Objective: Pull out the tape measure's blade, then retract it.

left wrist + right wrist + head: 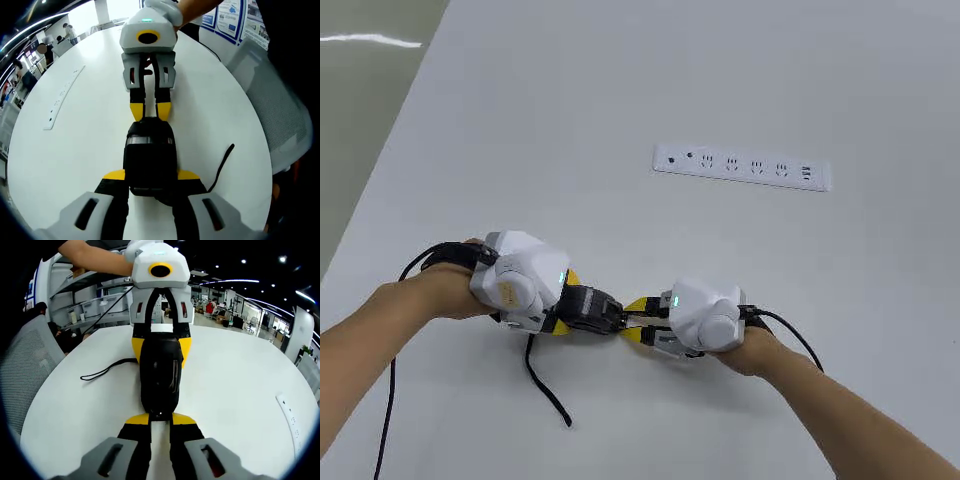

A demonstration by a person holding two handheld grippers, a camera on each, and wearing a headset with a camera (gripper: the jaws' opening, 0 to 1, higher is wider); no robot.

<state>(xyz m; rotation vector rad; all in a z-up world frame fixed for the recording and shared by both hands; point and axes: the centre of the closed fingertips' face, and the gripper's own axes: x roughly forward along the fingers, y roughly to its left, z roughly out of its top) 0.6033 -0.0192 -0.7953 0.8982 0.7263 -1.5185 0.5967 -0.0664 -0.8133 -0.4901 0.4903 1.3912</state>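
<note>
Left tongs [151,176] nearest us, clamped across the tape measure [150,145] to anchor its case low over the tabletop [620,100] | right tongs [160,419] drawn close at its mouth, facing us | whether they pinch the blade tip we cannot tell | opposed grips — set for pulling, we judge

Big white table [720,80] with a rounded edge. Power strip [741,167] lies on the table's far side. Glossy grey-green floor [360,120] left of the table, light streak [370,40] on it. Grey mesh chair [272,105] just beside the table edge. Posters [234,15] on the wall past the table. Shelves [87,307] behind the table, open office beyond. Dark ceiling over it, spot and strip lights [282,259]. People [44,48] far past the table, small.
</note>
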